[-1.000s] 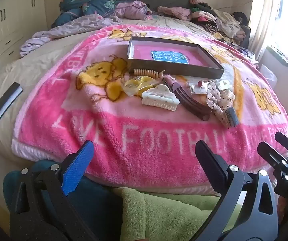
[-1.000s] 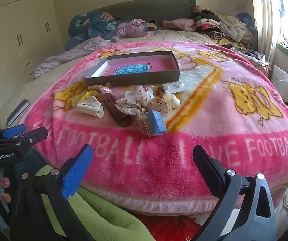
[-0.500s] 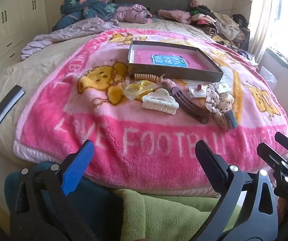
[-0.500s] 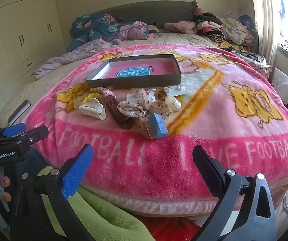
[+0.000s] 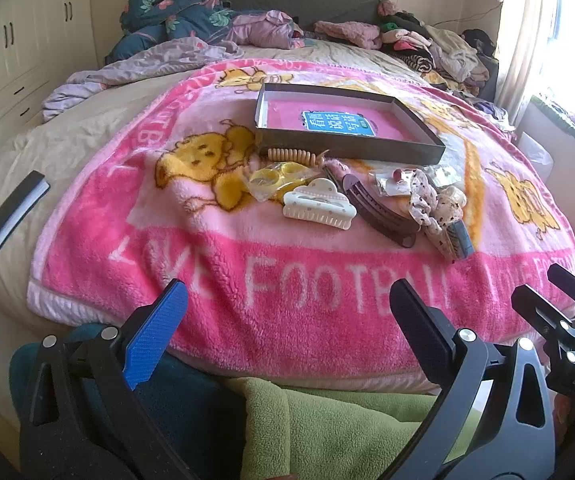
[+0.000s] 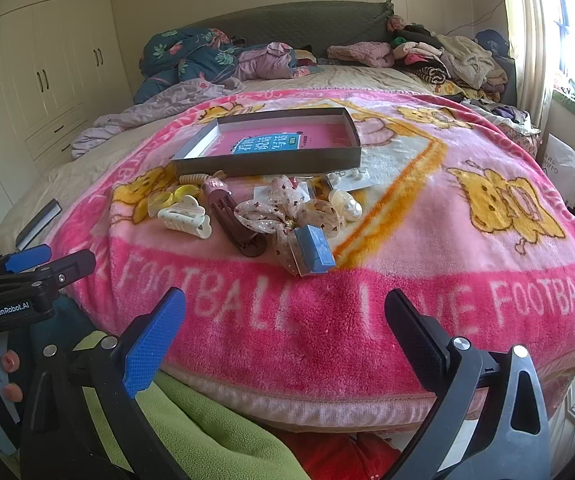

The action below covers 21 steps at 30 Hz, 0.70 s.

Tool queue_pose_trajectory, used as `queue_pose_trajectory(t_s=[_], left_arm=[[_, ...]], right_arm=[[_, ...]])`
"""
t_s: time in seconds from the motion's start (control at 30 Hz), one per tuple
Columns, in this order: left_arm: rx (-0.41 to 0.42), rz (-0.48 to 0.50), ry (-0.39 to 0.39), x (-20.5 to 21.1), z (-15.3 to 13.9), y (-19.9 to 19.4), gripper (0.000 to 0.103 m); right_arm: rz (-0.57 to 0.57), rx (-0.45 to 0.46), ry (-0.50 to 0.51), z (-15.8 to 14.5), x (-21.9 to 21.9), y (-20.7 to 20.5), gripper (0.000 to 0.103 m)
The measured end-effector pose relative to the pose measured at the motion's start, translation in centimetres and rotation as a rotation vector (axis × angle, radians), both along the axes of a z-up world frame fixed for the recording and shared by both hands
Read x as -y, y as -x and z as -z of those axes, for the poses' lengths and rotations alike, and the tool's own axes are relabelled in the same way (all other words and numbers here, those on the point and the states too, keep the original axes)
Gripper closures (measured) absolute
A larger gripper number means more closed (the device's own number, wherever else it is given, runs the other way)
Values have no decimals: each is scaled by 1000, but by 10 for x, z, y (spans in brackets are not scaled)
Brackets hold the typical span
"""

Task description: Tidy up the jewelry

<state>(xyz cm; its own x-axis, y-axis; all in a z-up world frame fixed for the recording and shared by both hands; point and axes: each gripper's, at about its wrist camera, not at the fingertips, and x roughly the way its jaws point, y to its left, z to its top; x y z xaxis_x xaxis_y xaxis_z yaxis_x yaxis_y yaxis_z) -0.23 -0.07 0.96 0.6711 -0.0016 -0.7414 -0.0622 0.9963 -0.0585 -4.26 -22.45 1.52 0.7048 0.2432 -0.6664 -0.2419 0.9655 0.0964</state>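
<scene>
Both grippers (image 5: 287, 312) (image 6: 285, 312) wide apart, empty

pink blanket (image 5: 215, 280), clothes pile (image 5: 439, 46), wardrobe (image 6: 47, 64)

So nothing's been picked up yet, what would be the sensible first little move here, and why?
Probably reach the right gripper forward toward the small blue box, the item nearest the blanket's front edge. Both grippers hang open and empty short of the bed, the left gripper too. The cardboard tray behind the pile holds no accessories yet, so any piece could go in first.
</scene>
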Motion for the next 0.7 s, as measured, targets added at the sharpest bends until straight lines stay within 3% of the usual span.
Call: queue_pose_trajectory(t_s=[0.7], left_arm=[[5,-2,1,0,-3,1,10]], right_arm=[[0,-1,0,1,0,0,6]])
